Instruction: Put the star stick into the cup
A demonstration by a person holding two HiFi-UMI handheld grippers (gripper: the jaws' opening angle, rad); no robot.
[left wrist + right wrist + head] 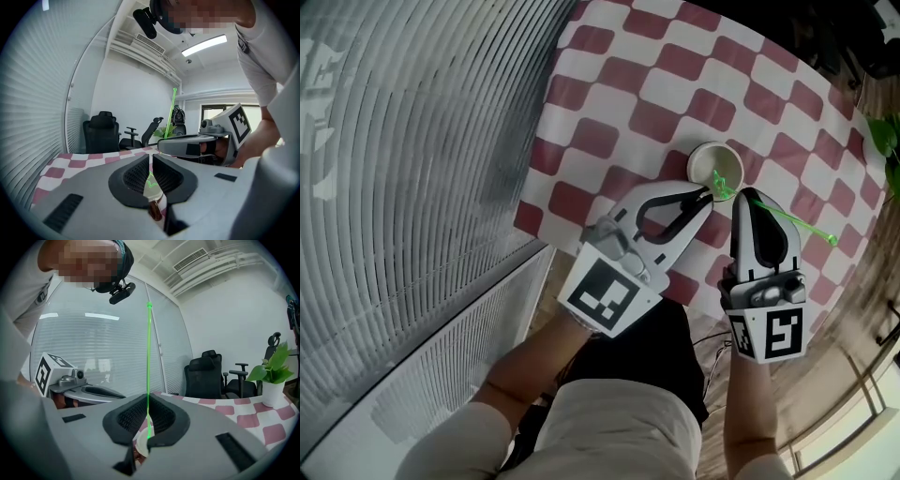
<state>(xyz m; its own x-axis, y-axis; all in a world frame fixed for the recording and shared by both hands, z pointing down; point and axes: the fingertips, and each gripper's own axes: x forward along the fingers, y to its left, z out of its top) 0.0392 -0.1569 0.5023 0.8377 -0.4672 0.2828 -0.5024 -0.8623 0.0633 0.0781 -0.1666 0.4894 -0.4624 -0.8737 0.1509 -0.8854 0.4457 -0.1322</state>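
Forearms enter from the bottom of the head view, the left forearm (525, 366) slanting toward the right, the right forearm (752, 412) running straight up. Ahead of them, the left marker cube (602, 292) and the right marker cube (773, 333) show black-and-white square codes. The left gripper (709, 193) has its jaws nearly together, pinching the rim of the cup (701, 155). Just beside it, the right gripper (748, 199) is clamped on the green star stick (789, 221). The star end sits inside the cup and the shaft slants out to the right. The cup stands on a red-and-white checked tablecloth (619, 84).
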